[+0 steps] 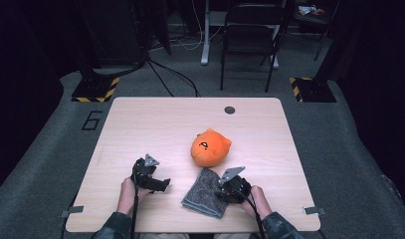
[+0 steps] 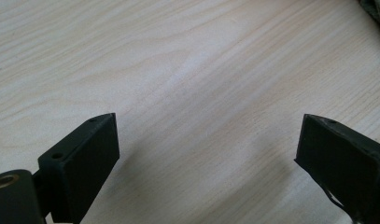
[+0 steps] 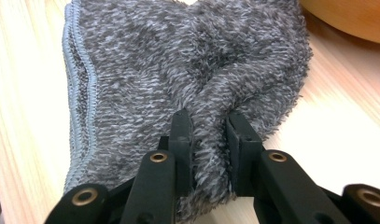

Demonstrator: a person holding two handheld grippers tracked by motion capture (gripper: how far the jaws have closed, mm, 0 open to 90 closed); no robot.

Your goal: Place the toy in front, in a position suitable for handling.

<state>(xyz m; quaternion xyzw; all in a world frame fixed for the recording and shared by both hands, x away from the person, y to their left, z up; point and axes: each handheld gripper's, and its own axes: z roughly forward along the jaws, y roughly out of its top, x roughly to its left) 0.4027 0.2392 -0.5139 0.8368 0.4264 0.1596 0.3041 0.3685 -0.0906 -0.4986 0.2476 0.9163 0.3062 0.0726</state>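
While right gripper [image 3: 208, 126] pinches a ridge of grey towel [image 3: 178, 60], soft, limp; left gripper [image 2: 206, 135] jaws apart, holding nothing.

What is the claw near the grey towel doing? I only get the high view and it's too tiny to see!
Observer: The right claw is shut on a raised fold of the grey towel, pinching it from both sides.
Operator: Is the other claw holding anything?
Observer: No. The left claw is wide open, with just bare wooden table between its jaws.
Operator: Does the towel have a neat edge?
Observer: Yes, a stitched grey hem runs down one side, and the orange plush toy sits just beyond the towel's far corner.
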